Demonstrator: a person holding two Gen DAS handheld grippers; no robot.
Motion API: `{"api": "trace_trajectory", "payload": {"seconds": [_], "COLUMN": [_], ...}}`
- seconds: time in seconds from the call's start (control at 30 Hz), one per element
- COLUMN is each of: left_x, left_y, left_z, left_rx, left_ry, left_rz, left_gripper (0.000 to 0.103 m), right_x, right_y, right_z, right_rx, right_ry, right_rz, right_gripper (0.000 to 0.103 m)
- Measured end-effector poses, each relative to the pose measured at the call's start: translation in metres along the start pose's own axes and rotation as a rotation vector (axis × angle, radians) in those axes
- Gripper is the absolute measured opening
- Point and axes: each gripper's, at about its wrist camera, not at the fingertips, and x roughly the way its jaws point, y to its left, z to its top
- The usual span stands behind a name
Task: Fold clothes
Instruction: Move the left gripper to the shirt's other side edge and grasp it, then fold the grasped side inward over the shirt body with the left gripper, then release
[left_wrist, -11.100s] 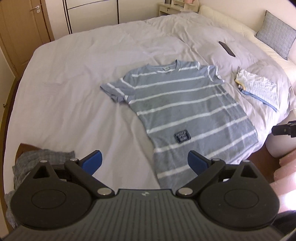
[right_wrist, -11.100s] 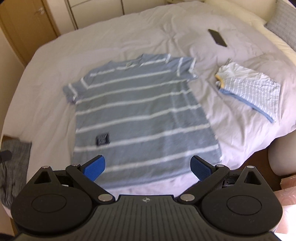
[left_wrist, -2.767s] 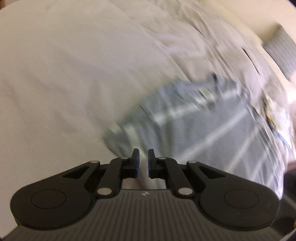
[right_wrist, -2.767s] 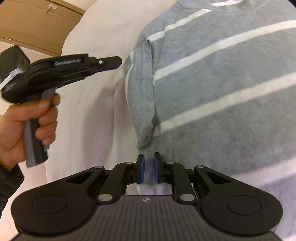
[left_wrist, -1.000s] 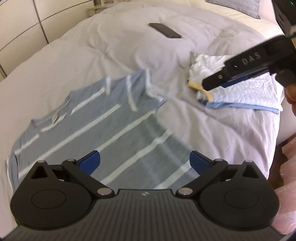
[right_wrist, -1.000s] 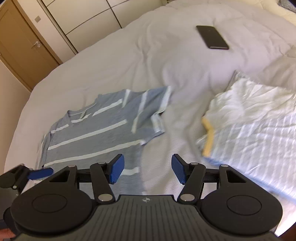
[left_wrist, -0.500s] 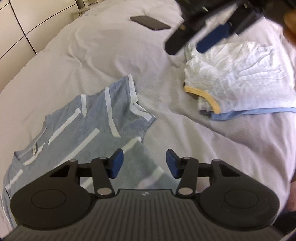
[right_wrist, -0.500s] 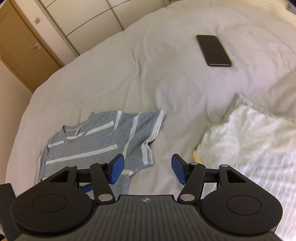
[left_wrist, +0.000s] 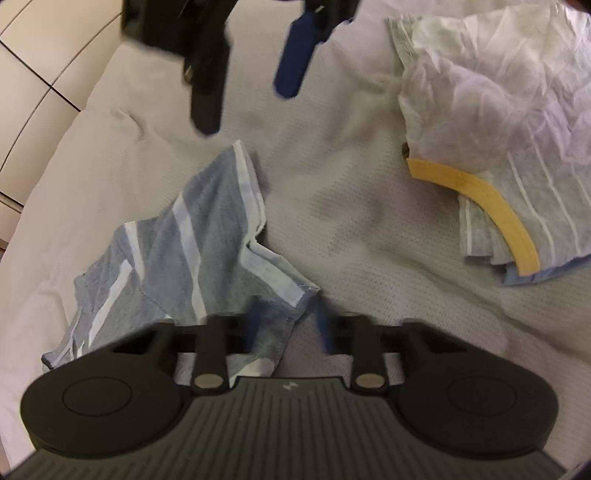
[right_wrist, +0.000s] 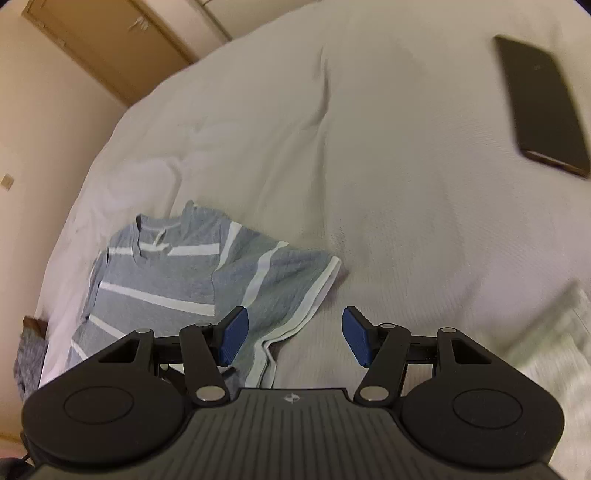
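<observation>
1. Mostly pale bedding (right_wrist: 369, 184) fills both views; in the right wrist view a wooden door (right_wrist: 110, 40) is at eleven o'clock and a dark phone (right_wrist: 539, 110) at two.
2. Rumpled on it at eight o'clock lies the striped T-shirt (right_wrist: 166, 284); its neck label (right_wrist: 160, 238) is too small to read.
3. The left gripper (left_wrist: 290, 328), its jaws blurred and just closing, clenches the shirt's corner; the right gripper (right_wrist: 293, 338) is spread and empty.

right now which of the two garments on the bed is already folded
The white shirt with the yellow collar, lying as a compact folded stack. The grey striped t-shirt is rumpled and only partly gathered, with the left gripper at its edge.
</observation>
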Motion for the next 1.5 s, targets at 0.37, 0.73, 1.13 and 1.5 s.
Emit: {"api": "trace_trajectory", "payload": {"seconds": [0.37, 0.73, 1.13, 1.5], "left_x": [-0.012, -0.016, -0.013, -0.008], "left_y": [0.017, 0.025, 0.098, 0.092], "left_z": [-0.021, -0.035, -0.113, -0.178], "left_rx": [-0.199, -0.325, -1.332, -1.885], "left_ry": [-0.066, -0.096, -0.222, -0.178], "left_rz": [-0.043, -0.086, -0.322, -0.423], "left_gripper": [0.002, 0.002, 0.002, 0.002], "right_x": [0.078, 0.064, 0.078, 0.101], "right_y": [-0.040, -0.014, 0.091, 0.058], "right_z": [0.029, 0.046, 0.060, 0.032], "right_rx": [0.126, 0.051, -0.179, -0.292], "right_ry": [0.038, 0.061, 0.020, 0.150], "right_rz": [0.073, -0.062, 0.212, 0.069], "right_gripper": [0.060, 0.001, 0.047, 0.047]}}
